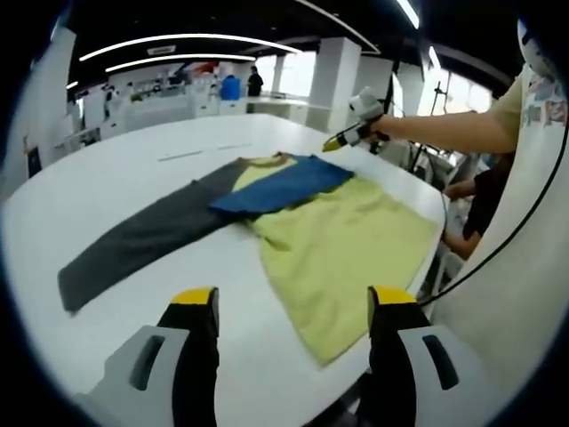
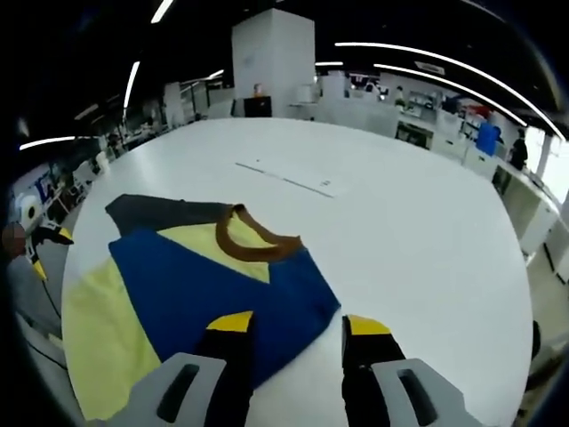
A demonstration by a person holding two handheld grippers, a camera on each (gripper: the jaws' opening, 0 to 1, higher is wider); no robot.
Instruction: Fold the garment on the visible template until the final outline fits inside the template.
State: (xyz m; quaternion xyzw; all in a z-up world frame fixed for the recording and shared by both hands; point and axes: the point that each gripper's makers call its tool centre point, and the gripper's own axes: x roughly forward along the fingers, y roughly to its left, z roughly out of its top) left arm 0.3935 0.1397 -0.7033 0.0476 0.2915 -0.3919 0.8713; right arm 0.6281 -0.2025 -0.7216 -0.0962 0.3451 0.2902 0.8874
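Note:
A long-sleeved shirt lies flat on the white table (image 1: 133, 178). It has a yellow-green body (image 1: 342, 253), a brown collar (image 2: 258, 245) and a dark grey sleeve (image 1: 133, 245) stretched out to the left. A blue sleeve (image 2: 213, 302) is folded across the chest. My left gripper (image 1: 293, 302) hovers open over the table just short of the shirt's hem, with nothing between its jaws. My right gripper (image 2: 300, 325) is open above the end of the blue sleeve; in the left gripper view the right gripper (image 1: 356, 133) hangs past the collar, held by a person's arm (image 1: 444, 129).
Thin pale markings (image 2: 289, 181) lie on the table beyond the collar. The table edge (image 1: 436, 240) runs close along the shirt's right side, where a person (image 1: 484, 200) sits. Desks and pillars stand far behind.

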